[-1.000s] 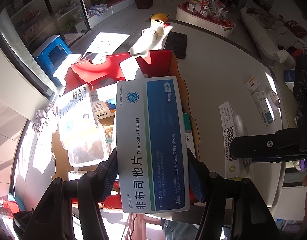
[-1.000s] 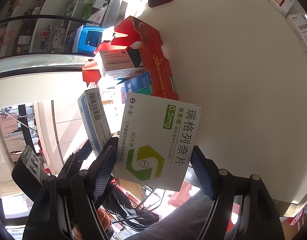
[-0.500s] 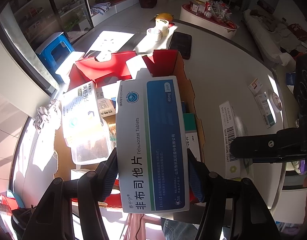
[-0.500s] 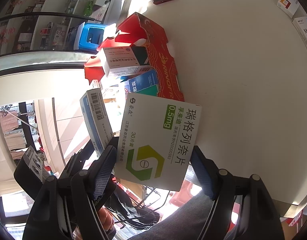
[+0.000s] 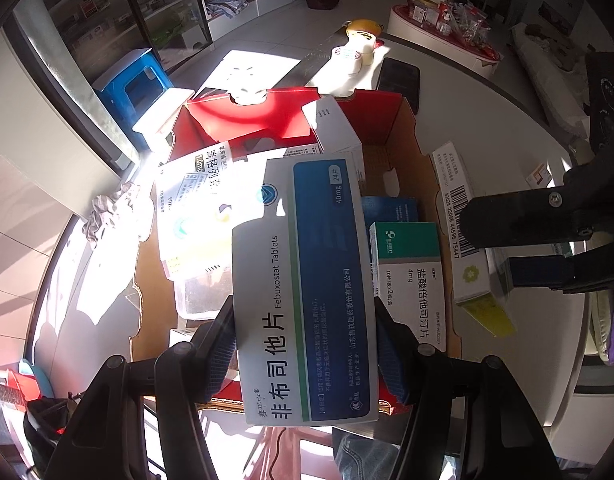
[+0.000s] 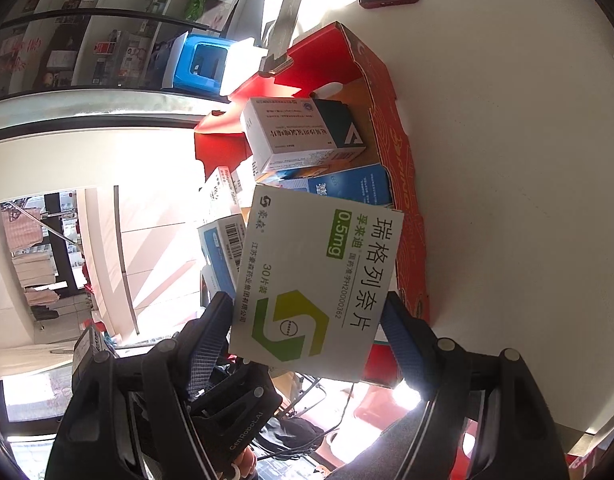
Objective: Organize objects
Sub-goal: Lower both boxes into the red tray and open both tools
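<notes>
Over the red carton [image 5: 403, 148] at the table's [image 5: 487, 128] left edge, both grippers hang w/ a medicine box each. Left gripper [image 5: 305, 344]: jaws clamped on the long sides of the blue-white Febuxostat box [image 5: 303, 288], long axis running near-to-far, straight above the carton's open middle, so the drop is directly below. Right gripper [image 6: 307, 332]: jaws clamped on the white-green box [image 6: 315, 280], above the carton's near end by its right wall; its target slot lies left/far. Green-top box [image 5: 411, 280] already inside, right side. Left hand looks better placed.
</notes>
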Motion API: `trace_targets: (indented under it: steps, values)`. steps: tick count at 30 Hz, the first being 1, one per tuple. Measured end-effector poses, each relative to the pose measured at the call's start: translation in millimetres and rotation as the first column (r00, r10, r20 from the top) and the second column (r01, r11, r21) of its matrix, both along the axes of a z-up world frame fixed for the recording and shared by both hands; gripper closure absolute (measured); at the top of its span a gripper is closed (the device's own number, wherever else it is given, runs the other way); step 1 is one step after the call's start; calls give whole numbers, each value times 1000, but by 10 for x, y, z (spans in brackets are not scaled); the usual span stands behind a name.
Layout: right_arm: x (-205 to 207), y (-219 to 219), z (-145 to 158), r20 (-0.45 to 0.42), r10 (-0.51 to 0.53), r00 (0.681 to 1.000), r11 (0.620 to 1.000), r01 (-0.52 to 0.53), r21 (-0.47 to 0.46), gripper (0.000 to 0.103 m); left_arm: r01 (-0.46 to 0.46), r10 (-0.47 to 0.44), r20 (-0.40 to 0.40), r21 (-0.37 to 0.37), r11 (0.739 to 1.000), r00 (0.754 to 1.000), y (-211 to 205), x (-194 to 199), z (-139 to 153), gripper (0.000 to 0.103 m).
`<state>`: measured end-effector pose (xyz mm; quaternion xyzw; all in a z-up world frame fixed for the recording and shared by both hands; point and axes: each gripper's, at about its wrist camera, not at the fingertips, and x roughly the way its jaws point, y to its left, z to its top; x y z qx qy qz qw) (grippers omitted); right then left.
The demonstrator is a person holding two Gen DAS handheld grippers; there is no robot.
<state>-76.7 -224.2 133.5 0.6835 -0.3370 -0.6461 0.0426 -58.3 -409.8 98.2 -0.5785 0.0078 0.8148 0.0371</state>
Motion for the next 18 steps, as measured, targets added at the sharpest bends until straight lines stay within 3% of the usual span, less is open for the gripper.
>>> trace_targets:
  steps: [13,16,18]
  values:
    - [-455,-152,-215,13,43,999,999,-43,6,27,-22,25,46,-55,998,999,-94,-131,-238,36]
    - [-469,-151,-249,15,55,998,998,-55,23,17,-27,31,66,-74,997,997,-99,-138,-298,35]
    - [-449,-96,-190,-9,60,998,997,-60,39,15,-25,31,76,-81,996,997,-97,-136,-321,30]
